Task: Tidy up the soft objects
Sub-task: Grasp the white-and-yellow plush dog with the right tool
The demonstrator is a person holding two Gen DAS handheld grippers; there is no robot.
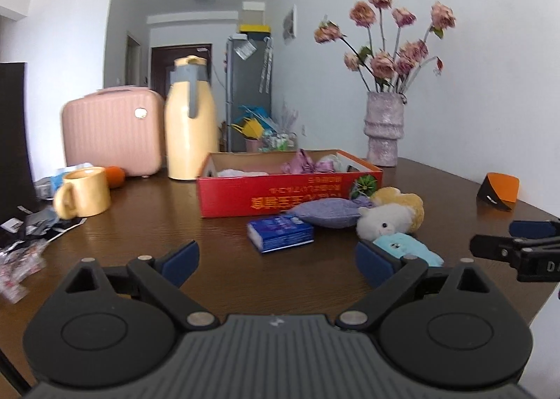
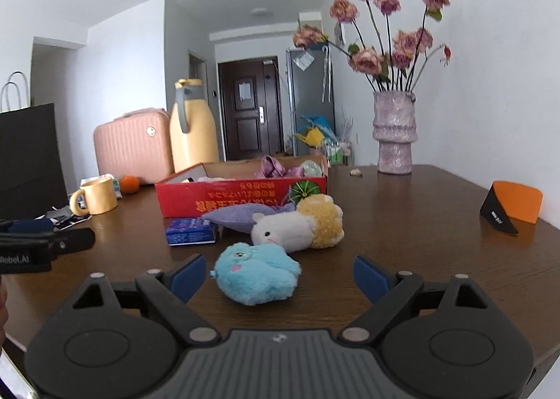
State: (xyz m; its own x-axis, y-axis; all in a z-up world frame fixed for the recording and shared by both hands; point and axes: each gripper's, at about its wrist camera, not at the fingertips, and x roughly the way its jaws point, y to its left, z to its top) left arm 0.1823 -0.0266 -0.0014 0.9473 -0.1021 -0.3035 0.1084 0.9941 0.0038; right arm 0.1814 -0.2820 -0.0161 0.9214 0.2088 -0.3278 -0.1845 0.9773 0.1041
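Both grippers wide apart, nothing held, low over the brown table [image 2: 402,224].

Right gripper [image 2: 280,273] faces the blue plush [image 2: 257,274], which lies on bare wood just ahead of its pads. Behind it, touching: white-yellow plush [image 2: 297,225], purple pouch [image 2: 238,215], tissue pack [image 2: 190,231], then the red box [image 2: 241,197] with soft items inside. Left gripper [image 1: 276,259] sits over open tabletop left of the pile. Right half is open out to the rounded edge, with only an orange card [image 2: 514,206] and vase [image 2: 395,133]. Mug [image 1: 84,197], flask [image 1: 190,119], pink case [image 1: 112,129] at far left. White walls, dark door behind.
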